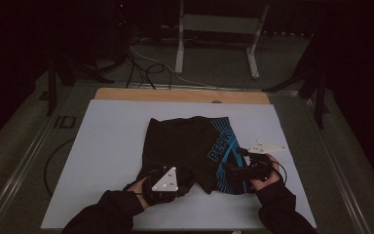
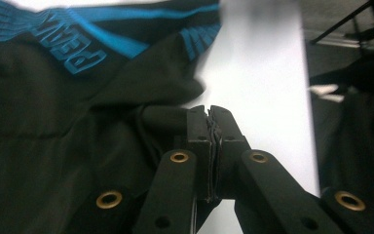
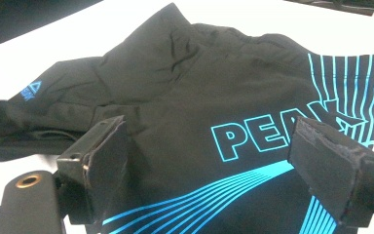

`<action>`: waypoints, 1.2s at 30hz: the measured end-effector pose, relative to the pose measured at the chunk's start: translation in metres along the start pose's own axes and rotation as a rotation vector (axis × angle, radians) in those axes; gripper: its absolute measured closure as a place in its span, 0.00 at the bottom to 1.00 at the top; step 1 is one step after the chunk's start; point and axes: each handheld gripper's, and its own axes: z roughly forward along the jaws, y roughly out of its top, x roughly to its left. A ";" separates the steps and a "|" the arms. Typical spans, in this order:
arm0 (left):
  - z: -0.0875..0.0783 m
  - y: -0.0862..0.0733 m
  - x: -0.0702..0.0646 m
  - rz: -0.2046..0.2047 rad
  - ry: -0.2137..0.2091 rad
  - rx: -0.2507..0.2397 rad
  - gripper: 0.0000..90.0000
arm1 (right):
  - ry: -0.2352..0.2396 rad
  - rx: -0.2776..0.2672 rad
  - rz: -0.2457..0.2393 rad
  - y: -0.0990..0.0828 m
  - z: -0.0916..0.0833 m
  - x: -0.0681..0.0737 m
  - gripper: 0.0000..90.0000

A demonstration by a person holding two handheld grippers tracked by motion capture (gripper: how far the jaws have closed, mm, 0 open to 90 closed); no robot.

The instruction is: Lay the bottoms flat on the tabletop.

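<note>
Black shorts (image 1: 190, 141) with blue stripes and the word "PEAK" lie spread on the white tabletop (image 1: 107, 146). My left gripper (image 1: 182, 176) is at the shorts' near left leg. In the left gripper view its jaws (image 2: 209, 114) are pressed together, pinching a fold of the black fabric (image 2: 53, 122) by the hem, which is bunched and slightly lifted. My right gripper (image 1: 227, 170) sits over the near right leg. In the right gripper view its jaws (image 3: 212, 141) stand wide apart above the printed fabric (image 3: 185, 107), with nothing gripped.
A wooden strip (image 1: 175, 95) runs along the table's far edge. Behind it stand a metal frame (image 1: 219, 34) and loose cables (image 1: 146, 68) on the floor. Bare white tabletop lies left and right of the shorts.
</note>
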 end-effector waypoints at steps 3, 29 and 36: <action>0.007 0.006 -0.002 0.009 -0.033 0.009 0.98 | 0.000 -0.001 -0.003 0.000 -0.001 0.000 0.16; -0.019 -0.027 -0.009 -0.015 -0.011 0.024 0.54 | -0.005 0.000 -0.005 0.000 -0.002 0.000 0.16; -0.062 -0.071 -0.002 -0.085 0.126 0.079 0.52 | -0.012 0.002 -0.006 0.000 -0.002 0.000 0.16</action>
